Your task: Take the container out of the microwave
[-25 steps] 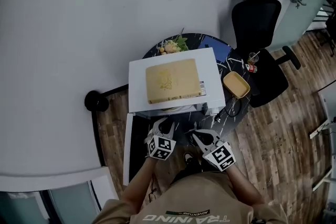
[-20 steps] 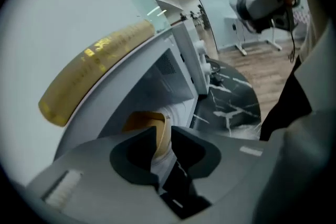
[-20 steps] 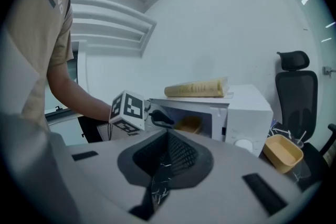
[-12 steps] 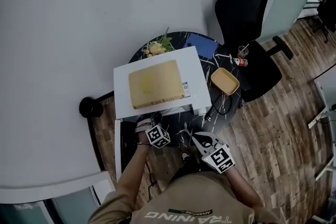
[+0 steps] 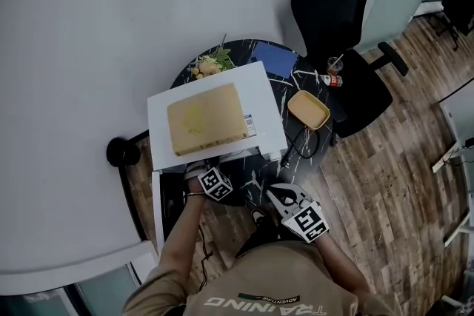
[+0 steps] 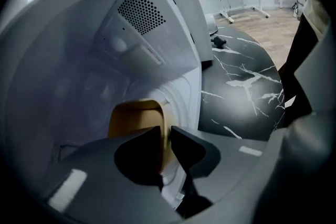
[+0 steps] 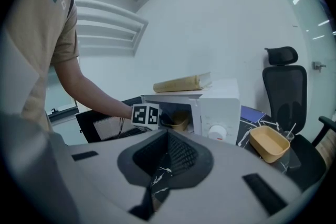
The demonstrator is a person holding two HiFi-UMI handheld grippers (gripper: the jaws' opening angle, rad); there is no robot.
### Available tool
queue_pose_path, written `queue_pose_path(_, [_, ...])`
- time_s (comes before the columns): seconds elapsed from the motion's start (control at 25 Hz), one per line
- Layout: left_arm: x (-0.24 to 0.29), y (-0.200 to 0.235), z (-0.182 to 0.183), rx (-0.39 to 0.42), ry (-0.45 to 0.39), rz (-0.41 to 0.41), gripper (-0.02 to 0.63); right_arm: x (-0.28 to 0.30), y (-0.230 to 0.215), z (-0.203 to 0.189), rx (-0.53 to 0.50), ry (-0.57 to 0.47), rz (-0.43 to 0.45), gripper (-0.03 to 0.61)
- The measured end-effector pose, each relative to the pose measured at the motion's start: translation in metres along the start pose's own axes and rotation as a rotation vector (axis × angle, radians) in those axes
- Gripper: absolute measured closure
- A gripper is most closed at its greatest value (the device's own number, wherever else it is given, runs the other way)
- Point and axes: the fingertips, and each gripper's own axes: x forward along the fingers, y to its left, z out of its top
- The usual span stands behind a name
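Note:
The white microwave (image 5: 266,96) stands open on the round black marble table (image 5: 244,177). A yellow container (image 6: 131,120) sits inside its cavity; the right gripper view also shows the container (image 7: 178,122) in there. My left gripper (image 6: 165,136) reaches into the cavity, and its jaws stand nearly together on the container's near wall. In the head view the left gripper (image 5: 204,170) has its tips hidden under the microwave's top. My right gripper (image 5: 280,192) hovers over the table's front edge, shut and empty, as the right gripper (image 7: 168,134) shows in its own view.
A flat tan book (image 5: 206,118) lies on the microwave. The microwave door (image 5: 157,211) hangs open at the left. A second yellow container (image 5: 309,109) sits on the table at the right, next to a black office chair (image 5: 333,11). A blue pad (image 5: 274,59) and greenery (image 5: 207,64) lie behind.
My left gripper has gone forward from in front of the microwave into its cavity, onto the container. The right gripper has stayed at the table's front edge.

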Motion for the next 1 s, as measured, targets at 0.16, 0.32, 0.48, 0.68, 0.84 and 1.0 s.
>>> queue_pose_path(0.16, [0.005,-0.004,0.0,-0.006,0.028,-0.032,0.562,-0.002,-0.003,0.0,0.002,-0.003,0.001,0.571])
queue_pose_path(0.32, [-0.003,-0.007,0.005,-0.017,0.019,-0.04,0.58,0.0,-0.002,0.001,0.002,-0.007,0.01,0.571])
queue_pose_path(0.48, [-0.019,-0.017,0.011,-0.029,0.014,-0.055,0.588,0.006,0.001,0.005,-0.013,-0.011,0.034,0.571])
queue_pose_path(0.68, [-0.037,-0.046,0.015,-0.05,0.005,-0.096,0.588,0.013,0.013,0.011,-0.052,-0.007,0.08,0.571])
queue_pose_path(0.84, [-0.05,-0.067,0.017,-0.054,0.012,-0.117,0.588,0.018,0.02,0.017,-0.09,-0.006,0.113,0.571])
queue_pose_path(1.0, [-0.069,-0.082,0.026,-0.074,0.001,-0.119,0.588,0.025,0.027,0.022,-0.124,0.002,0.149,0.571])
